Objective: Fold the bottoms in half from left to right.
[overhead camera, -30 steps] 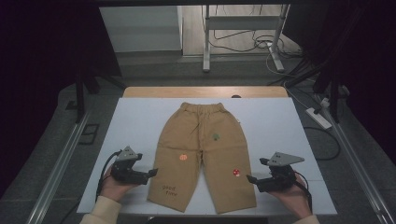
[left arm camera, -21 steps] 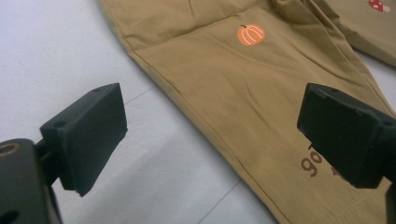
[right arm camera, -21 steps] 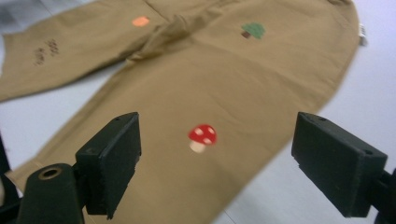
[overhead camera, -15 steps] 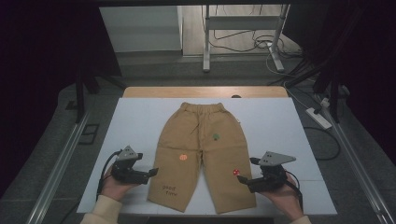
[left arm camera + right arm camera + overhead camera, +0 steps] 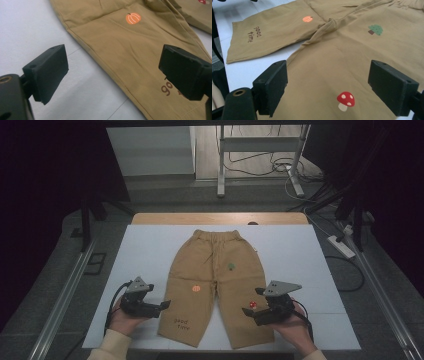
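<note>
The tan trousers (image 5: 216, 285) are lying flat on the white tabletop (image 5: 150, 250); the left gripper (image 5: 163, 306) and right gripper (image 5: 248, 312) are hovering at the legs, fingers spread wide.

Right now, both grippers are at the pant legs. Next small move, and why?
Probably lower the open left gripper onto the outer edge of the near leg of the tan pants and close. Its jaws straddle that side seam without touching it. The right gripper hangs open over the other leg by the mushroom patch, so neither holds cloth yet.
</note>
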The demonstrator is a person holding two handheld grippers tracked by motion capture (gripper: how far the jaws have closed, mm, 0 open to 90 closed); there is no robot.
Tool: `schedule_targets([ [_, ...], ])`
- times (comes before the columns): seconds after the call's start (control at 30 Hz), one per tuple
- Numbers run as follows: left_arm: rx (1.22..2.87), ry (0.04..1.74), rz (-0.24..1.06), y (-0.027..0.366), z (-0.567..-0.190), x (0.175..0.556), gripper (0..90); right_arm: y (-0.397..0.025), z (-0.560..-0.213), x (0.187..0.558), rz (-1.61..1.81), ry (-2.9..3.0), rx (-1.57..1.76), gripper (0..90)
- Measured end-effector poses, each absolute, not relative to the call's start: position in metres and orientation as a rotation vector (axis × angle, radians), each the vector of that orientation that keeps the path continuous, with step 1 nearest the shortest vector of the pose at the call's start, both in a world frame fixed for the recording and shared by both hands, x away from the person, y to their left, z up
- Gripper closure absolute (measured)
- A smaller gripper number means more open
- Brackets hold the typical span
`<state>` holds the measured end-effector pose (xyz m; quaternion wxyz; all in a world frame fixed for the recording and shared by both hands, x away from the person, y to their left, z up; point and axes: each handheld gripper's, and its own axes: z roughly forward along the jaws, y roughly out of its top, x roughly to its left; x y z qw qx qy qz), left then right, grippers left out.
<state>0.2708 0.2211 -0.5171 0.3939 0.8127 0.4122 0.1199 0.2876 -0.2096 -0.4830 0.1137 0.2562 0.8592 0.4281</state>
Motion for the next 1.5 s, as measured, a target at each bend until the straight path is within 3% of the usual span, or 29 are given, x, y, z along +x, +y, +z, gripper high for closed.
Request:
schedule_targets([
  [1.5, 2.063, 1.045, 0.311, 0.222, -0.516, 0.273, 9.1, -0.123, -0.503, 0.284, 1.202, 2.695, 0.554, 16.4],
])
